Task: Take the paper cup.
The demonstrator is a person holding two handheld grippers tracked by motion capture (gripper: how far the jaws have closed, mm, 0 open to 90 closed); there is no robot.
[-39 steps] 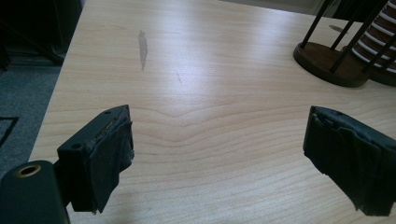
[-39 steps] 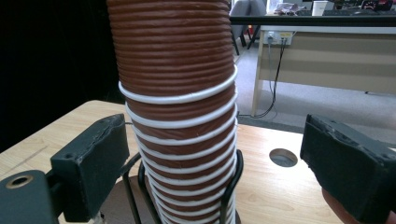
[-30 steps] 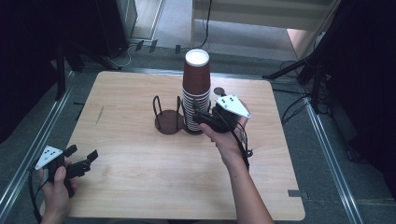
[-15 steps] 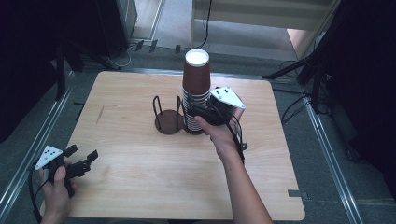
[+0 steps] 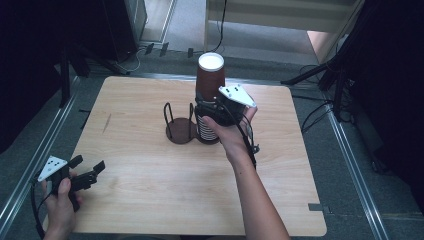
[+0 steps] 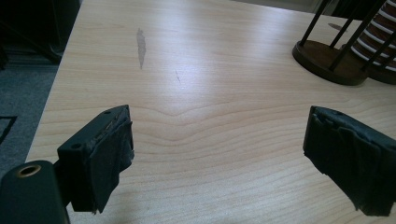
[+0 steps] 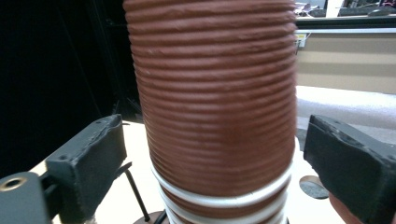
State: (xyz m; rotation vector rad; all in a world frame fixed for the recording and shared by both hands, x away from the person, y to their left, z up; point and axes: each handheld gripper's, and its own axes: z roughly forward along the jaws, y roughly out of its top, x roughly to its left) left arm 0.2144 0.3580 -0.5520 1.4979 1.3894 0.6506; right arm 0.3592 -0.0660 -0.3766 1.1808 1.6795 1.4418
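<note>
A tall stack of brown ribbed paper cups (image 5: 210, 92) stands at the middle of the wooden table (image 5: 150, 200), white rims showing low down. My right gripper (image 5: 209, 109) is at the stack's upper half, jaws open on either side of the top cup (image 7: 215, 102) with small gaps. Beside the stack on the left stands a dark wire cup holder (image 5: 180, 131) with nothing in it. My left gripper (image 5: 90, 164) is held open near the front left corner, over bare wood (image 6: 210, 70). The holder (image 6: 327, 58) and the stack's foot (image 6: 380, 44) lie far ahead of it.
Metal rails (image 5: 30, 170) run along the floor on both sides of the table. Black stand legs and cables (image 5: 325, 80) lie behind its right corner. A grey smudge (image 6: 140, 44) marks the wood at the left.
My right gripper has risen along the cup stack and closed in, so its jaws now flank the top cup. The left gripper has stayed where it was.
</note>
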